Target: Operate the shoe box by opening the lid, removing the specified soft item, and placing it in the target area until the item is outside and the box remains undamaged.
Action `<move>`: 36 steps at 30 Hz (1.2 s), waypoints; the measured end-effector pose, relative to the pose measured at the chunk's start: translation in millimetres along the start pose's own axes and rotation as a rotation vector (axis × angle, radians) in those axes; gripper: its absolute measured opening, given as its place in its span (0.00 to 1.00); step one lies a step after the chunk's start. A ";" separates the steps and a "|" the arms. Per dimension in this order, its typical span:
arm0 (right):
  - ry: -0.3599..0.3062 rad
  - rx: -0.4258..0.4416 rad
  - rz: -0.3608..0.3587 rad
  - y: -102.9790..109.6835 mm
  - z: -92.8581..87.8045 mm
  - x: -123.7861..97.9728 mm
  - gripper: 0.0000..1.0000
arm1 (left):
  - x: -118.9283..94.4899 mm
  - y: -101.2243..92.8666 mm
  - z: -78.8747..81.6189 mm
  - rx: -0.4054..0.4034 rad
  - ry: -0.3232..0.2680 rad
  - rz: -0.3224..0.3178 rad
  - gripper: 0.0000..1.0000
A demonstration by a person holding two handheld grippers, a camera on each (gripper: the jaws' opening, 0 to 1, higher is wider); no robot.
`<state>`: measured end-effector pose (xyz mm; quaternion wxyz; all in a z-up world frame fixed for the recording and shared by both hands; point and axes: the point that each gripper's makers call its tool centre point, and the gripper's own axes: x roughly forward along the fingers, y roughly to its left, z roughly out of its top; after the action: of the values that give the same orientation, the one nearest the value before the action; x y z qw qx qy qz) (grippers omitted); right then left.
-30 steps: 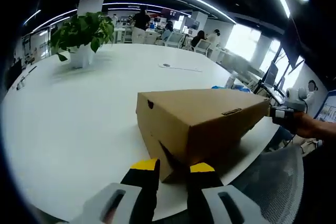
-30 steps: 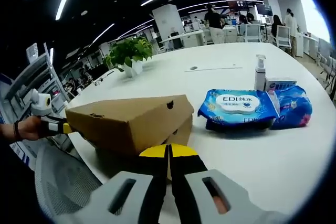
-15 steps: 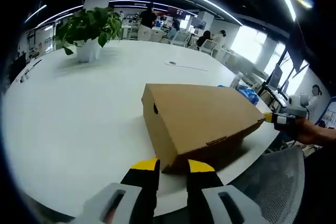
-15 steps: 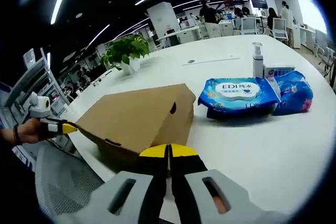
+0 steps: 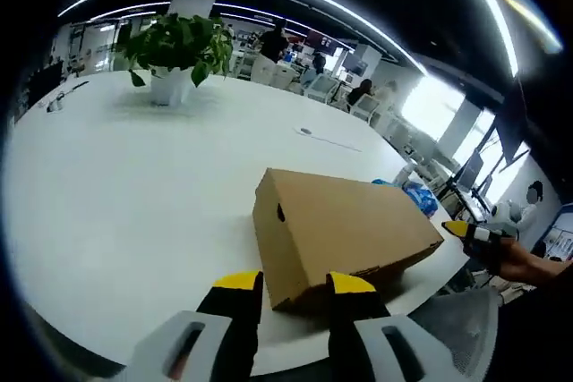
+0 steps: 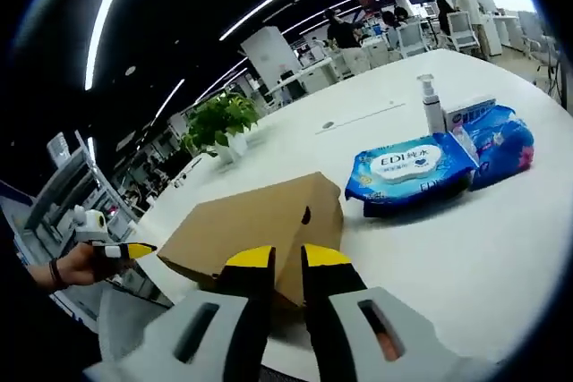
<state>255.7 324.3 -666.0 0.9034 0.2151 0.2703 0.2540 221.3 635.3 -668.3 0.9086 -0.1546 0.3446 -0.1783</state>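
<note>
Room: open-plan office under long curved ceiling light strips, with distant people and chairs at the top of both views.
Surface: large round white table [image 5: 116, 194], spreading across the middle of both views.
Shoe box: closed brown cardboard shoe box [image 5: 345, 234] with a small round hole in its end wall, lying flat on the table at lower centre of the left gripper view; in the right gripper view the same box [image 6: 260, 230] sits lower left of centre, lid down.
Left gripper: left gripper [image 5: 291, 285] rises from the bottom of its own view, yellow-tipped black jaws set a little apart with nothing between them, the tips just in front of the box's near end; whether they touch the cardboard is unclear. It also shows at the left edge of the right gripper view, held by a hand [image 6: 76, 261], clear of the box corner.
Right gripper: right gripper [image 6: 286, 261] rises from the bottom of its view, jaws slightly parted and holding nothing, tips close to the box's end wall. It appears at the right edge of the left gripper view, near the box's far corner.
Wipes: blue soft pack of wet wipes with a white label [image 6: 407, 172], right of centre in the right gripper view, beside a blue plastic package [image 6: 501, 145].
Bottle: clear pump bottle [image 6: 431, 106], standing behind the packs.
Plant: leafy green plant in a white pot [image 5: 175, 51], upper left of the left gripper view.
</note>
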 end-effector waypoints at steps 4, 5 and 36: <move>0.063 -0.046 0.005 3.3 -16.1 6.3 0.22 | 10.9 -8.3 -4.3 0.020 0.028 -0.017 0.33; 0.065 -0.044 0.002 2.4 -17.2 7.0 0.22 | 12.6 -9.8 -5.0 0.020 0.032 -0.022 0.33; 0.138 -0.036 -0.038 -11.6 -5.9 75.2 0.25 | 66.2 7.7 14.9 -0.029 0.080 -0.006 0.29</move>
<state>310.6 359.9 -705.1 0.8911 0.1757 0.3313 0.2556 279.4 616.0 -698.6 0.8912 -0.1614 0.3829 -0.1820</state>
